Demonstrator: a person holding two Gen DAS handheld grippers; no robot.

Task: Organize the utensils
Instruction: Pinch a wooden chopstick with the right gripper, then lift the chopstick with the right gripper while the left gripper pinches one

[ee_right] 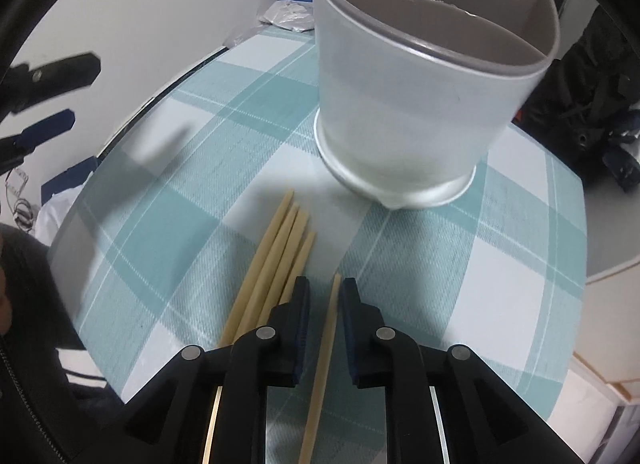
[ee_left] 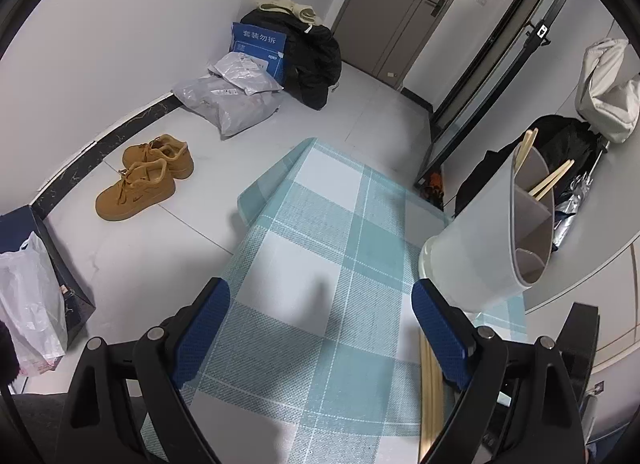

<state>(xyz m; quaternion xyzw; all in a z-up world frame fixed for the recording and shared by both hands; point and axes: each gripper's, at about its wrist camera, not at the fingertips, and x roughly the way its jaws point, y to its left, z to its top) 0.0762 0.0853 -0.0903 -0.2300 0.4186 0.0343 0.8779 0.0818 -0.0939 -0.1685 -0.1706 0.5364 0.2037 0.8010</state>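
A: What does your right gripper (ee_right: 324, 292) have?

B: One bamboo chopstick (ee_right: 325, 348) lies between its blue pads (ee_right: 349, 300), apart from the loose bundle of chopsticks (ee_right: 276, 260) lying just to the left on the checked tablecloth (ee_right: 500, 264). The jaws stand narrow around it, with thin slivers of cloth showing on both sides, so I judge you are not clamping it: the pads are close, not pressing. You cannot tell from here whether it is lifted or lies on the cloth

A: How will it handle?

B: I'd expect light, stiff and smooth, so it may roll or pivot in the pads. You are near its thin tip end; a hold nearer the middle should keep it from swinging when you raise it

A: And where does it go?

B: The grey divided utensil holder (ee_right: 420, 112) stands just beyond the bundle's tips, with other chopsticks (ee_left: 550, 182) already leaning in a far compartment

A: And your left gripper (ee_left: 320, 328)?

B: Spread wide and empty above the cloth, with the holder just beside its right finger and the bundle's ends under it
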